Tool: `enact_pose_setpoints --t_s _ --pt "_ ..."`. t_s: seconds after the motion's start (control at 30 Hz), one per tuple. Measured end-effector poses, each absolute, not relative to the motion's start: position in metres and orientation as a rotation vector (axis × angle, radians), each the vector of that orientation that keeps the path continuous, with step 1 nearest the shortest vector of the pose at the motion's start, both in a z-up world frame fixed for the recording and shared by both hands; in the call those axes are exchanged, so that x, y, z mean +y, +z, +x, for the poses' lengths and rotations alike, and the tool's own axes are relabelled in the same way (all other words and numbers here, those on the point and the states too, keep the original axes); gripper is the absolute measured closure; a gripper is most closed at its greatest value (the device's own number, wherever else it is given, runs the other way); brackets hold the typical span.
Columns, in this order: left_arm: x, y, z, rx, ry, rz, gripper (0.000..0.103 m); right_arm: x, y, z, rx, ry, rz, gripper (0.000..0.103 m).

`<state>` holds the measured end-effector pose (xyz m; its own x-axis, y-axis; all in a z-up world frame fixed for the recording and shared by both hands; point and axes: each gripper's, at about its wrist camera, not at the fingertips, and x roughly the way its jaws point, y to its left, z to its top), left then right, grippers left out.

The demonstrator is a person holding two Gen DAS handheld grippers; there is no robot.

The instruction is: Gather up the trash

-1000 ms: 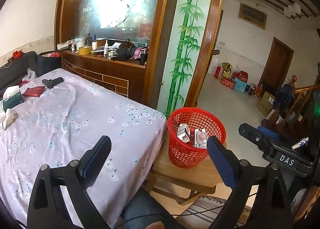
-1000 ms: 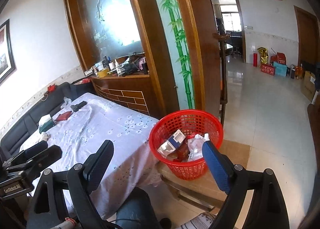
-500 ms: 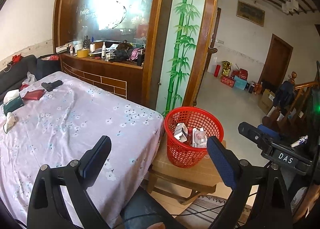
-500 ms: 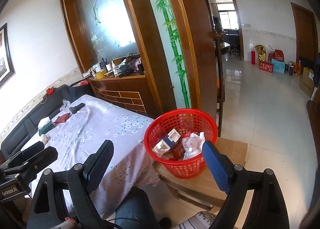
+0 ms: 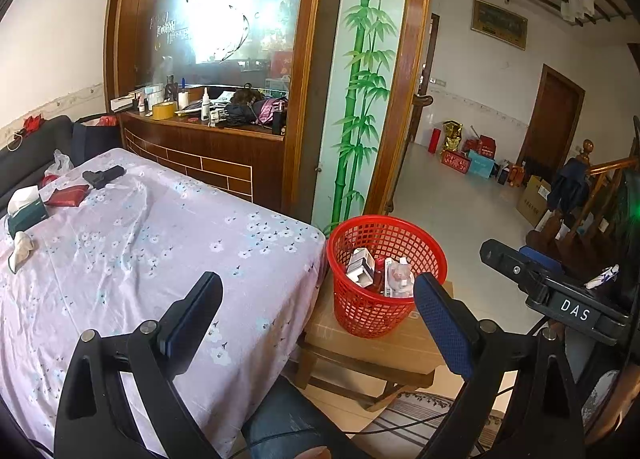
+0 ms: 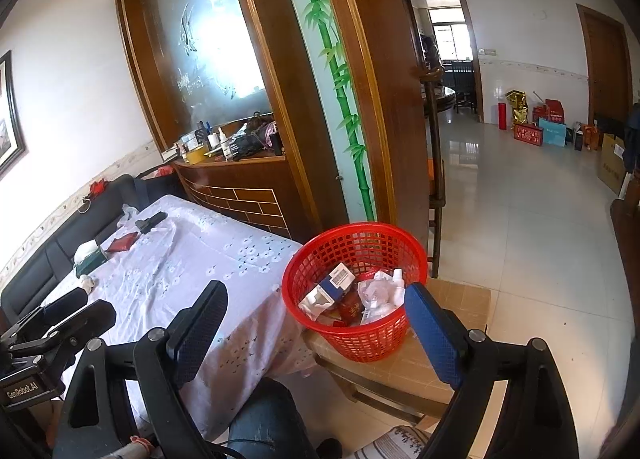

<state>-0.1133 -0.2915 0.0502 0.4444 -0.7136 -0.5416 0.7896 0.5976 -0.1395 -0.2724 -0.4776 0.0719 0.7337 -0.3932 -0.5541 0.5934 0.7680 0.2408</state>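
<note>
A red basket [image 5: 386, 275] sits a little right of the middle in the left wrist view. It stands on a cardboard box [image 5: 372, 343] that lies on a low wooden stool [image 6: 400, 387]. The basket holds trash: a white and blue carton [image 6: 338, 283] with a barcode on it, a crumpled clear wrapper [image 6: 378, 291], a small white box [image 5: 360, 265] and something red. The words on these are too small to read.

The left gripper [image 5: 318, 323] fills the bottom of its view. Its two fingers are wide apart and hold nothing. The right gripper [image 6: 316, 333] is the same: its fingers are wide apart and hold nothing. The basket shows between its fingertips.

In the left wrist view, at the lower right, a black bar reads "DAS" [image 5: 575, 310]. In the right wrist view, at the lower left, a black part reads "GenRobot.AI" [image 6: 22, 390].

The table [image 5: 132, 243] at the left wears a pale cloth with small flowers. At its far end, in the left of the frame, lie a green tissue box [image 5: 26, 209], a red pouch [image 5: 68, 195] and a black thing [image 5: 103, 175]. A person's knee in blue jeans [image 5: 280, 423] shows at the bottom.
</note>
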Motion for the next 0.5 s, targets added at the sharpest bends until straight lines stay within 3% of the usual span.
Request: enact_pose_setpoints --t_s 0.5 --pt "-0.284 0.048 -0.095 0.631 -0.919 0.086 0.008 -0.481 0.071 -0.270 0.516 -0.543 0.428 0.010"
